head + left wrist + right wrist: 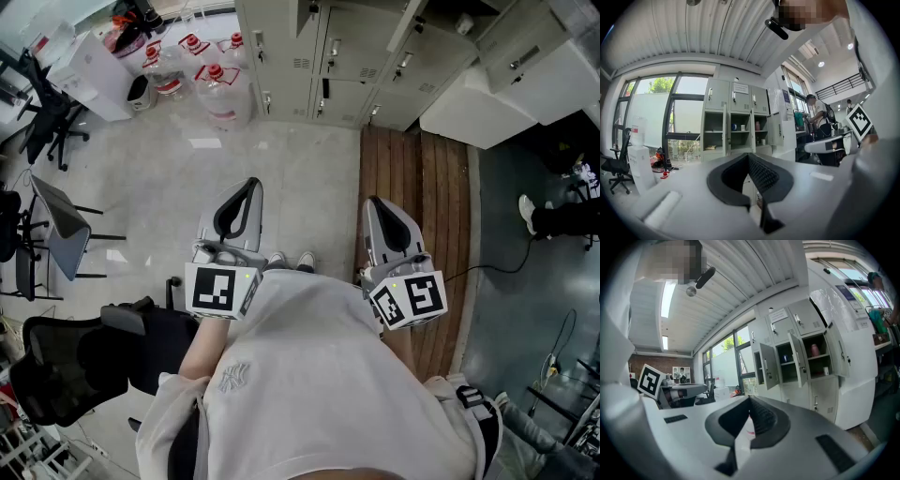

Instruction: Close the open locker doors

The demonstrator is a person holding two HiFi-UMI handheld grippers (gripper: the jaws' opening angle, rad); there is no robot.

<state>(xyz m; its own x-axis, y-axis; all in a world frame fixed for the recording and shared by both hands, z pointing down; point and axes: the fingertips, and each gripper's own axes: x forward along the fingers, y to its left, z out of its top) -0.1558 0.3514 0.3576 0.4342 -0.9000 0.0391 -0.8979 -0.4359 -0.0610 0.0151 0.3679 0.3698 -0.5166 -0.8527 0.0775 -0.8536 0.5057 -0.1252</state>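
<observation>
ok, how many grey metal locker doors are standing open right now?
3, all in the middle row of the grey metal lockers: left door, middle door, right door. The top-row doors look shut; more may be out of view.

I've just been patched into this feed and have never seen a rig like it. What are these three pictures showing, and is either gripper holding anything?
There is no robot arm here. A person holds a hand-held two-jaw gripper in each hand. The head view comes from a camera on the person's head, looking steeply down. In it the left gripper and right gripper point forward over the floor, toward the grey lockers. The marker cubes are part of the grippers. The other two pictures come from a camera riding on each gripper, looking along its jaws. In both, the jaws are together with nothing between them, so nothing is held. Beyond them stand the lockers, with several doors open. Water bottles stand on the floor left of the lockers.
</observation>
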